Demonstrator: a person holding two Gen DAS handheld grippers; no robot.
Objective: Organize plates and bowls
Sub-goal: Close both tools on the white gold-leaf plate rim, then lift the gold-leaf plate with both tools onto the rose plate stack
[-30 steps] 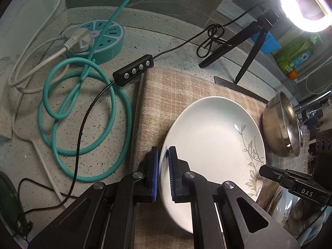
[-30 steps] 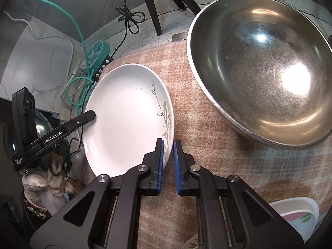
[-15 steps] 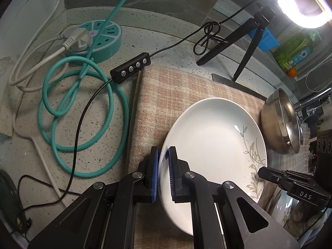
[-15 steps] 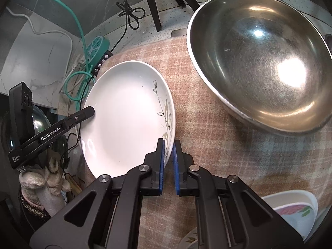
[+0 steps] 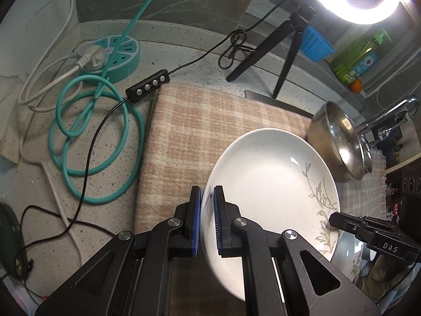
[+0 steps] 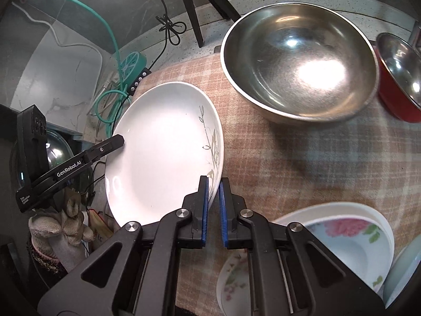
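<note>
A white plate with a grey leaf pattern (image 5: 268,184) (image 6: 163,147) is held above the checked cloth (image 5: 200,121) by both grippers. My left gripper (image 5: 207,197) is shut on its left rim. My right gripper (image 6: 213,187) is shut on its opposite rim, beside the leaf pattern. A large steel bowl (image 6: 297,71) (image 5: 339,144) sits on the cloth beyond the plate. A red-sided steel bowl (image 6: 400,79) stands to its right. Flowered bowls (image 6: 350,239) and a flowered plate (image 6: 234,279) lie below my right gripper.
A teal power strip (image 5: 115,58) with coiled teal cable (image 5: 97,142) and a black inline switch (image 5: 147,87) lie left of the cloth. A tripod (image 5: 279,52) with a ring light stands behind. A tap (image 5: 386,115) is at the right.
The plate, held by both grippers, has shifted toward the right and nearer the steel bowl. More flowered dishes and the red bowl have come into the right wrist view.
</note>
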